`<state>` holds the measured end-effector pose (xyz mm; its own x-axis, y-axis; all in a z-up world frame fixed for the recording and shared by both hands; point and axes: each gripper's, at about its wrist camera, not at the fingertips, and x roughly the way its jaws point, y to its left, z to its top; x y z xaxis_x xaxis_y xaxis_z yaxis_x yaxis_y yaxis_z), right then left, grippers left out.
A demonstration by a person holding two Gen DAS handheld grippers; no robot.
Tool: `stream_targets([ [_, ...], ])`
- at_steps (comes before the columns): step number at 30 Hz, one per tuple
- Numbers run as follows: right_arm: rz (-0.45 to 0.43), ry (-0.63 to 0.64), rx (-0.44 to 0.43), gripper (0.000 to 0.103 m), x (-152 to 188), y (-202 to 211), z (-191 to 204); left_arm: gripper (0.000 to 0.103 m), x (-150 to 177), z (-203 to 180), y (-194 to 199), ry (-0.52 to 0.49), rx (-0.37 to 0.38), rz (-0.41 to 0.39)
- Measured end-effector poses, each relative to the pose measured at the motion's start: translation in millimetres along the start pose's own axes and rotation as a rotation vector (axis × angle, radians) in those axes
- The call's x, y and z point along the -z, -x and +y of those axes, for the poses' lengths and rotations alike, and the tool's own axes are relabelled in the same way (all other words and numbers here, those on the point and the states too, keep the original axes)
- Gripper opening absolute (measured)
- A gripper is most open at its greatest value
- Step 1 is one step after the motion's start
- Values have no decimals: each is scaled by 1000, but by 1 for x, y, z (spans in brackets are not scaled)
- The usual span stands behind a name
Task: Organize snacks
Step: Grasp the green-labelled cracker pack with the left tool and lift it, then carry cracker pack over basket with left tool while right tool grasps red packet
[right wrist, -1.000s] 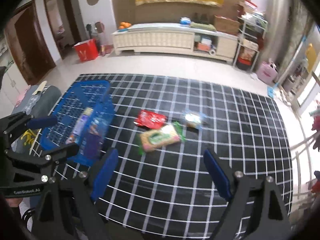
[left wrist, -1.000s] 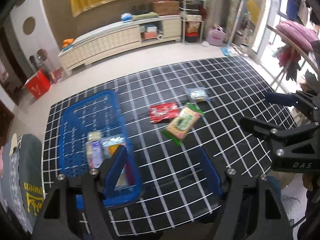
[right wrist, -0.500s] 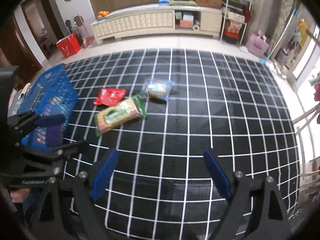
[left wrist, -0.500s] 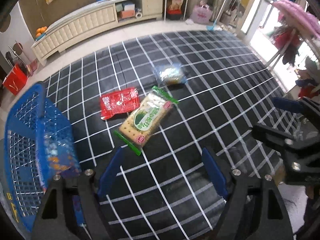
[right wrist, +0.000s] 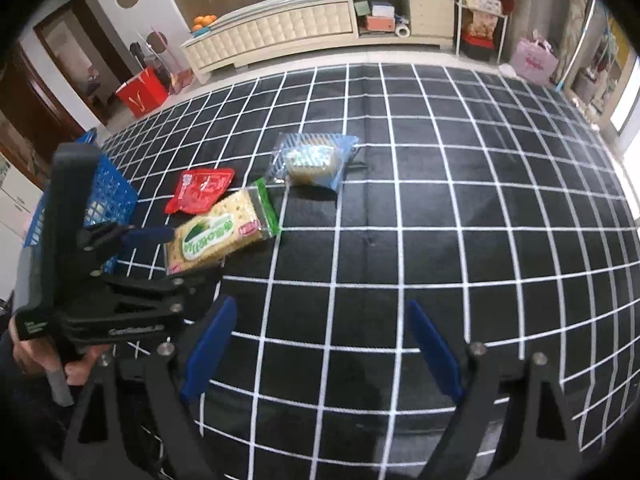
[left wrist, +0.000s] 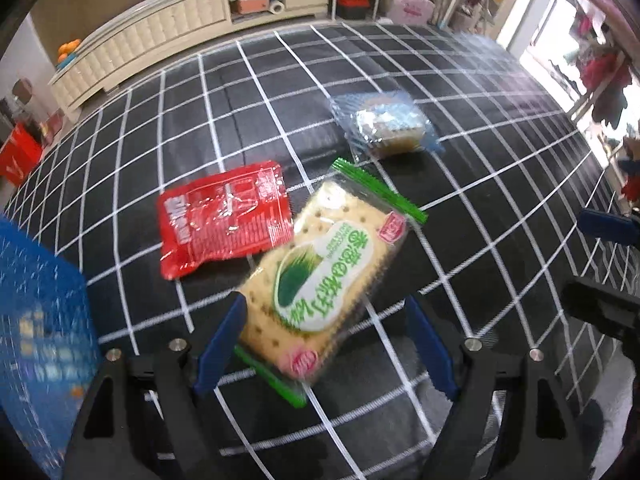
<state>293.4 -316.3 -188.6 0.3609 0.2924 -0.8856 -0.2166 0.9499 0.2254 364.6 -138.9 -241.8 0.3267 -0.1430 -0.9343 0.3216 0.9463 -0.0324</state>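
A cracker pack point(left wrist: 324, 276) with green ends lies slantwise on the black grid mat point(left wrist: 460, 184). My left gripper point(left wrist: 324, 344) hangs open low over it, and the pack's near end lies between the blue fingers point(left wrist: 218, 344) without the pads pressing. A red packet point(left wrist: 224, 216) lies just left of the pack, a clear blue-edged packet point(left wrist: 384, 124) farther back. The blue basket point(left wrist: 40, 320) stands at the left edge. In the right wrist view my right gripper point(right wrist: 320, 348) is open over bare mat, right of the cracker pack point(right wrist: 220, 232), with my left gripper point(right wrist: 176, 258) at the pack.
A long white cabinet point(right wrist: 288, 28) runs along the far wall, with a red bag point(right wrist: 140, 90) and a pink bag point(right wrist: 536, 60) on the floor beside it. A hand point(right wrist: 28, 356) holds the left gripper's handle. The mat's right half point(right wrist: 480, 200) holds no objects.
Both grippers have come down toward the mat. The left one has swung from above the basket across to the cracker pack, whose near end now lies between its fingers.
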Motion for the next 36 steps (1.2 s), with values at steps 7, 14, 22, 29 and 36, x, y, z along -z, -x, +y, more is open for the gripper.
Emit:
stream_targets([
  [7, -5, -23, -27, 90, -1, 0, -13, 79, -8, 8, -13, -29, -2, 51],
  [14, 14, -33, -1, 90, -1, -9, -15, 61, 3, -9, -7, -42, -10, 42],
  [22, 27, -13, 5, 90, 4, -4, -13, 59, 8, -21, 9, 15, -51, 5],
  [29, -18, 20, -11, 90, -6, 18, -2, 59, 11, -25, 79, 39, -76, -126],
  [36, -38, 105, -57, 90, -30, 21, 23, 59, 11, 10, 152, 151, -137, -234],
])
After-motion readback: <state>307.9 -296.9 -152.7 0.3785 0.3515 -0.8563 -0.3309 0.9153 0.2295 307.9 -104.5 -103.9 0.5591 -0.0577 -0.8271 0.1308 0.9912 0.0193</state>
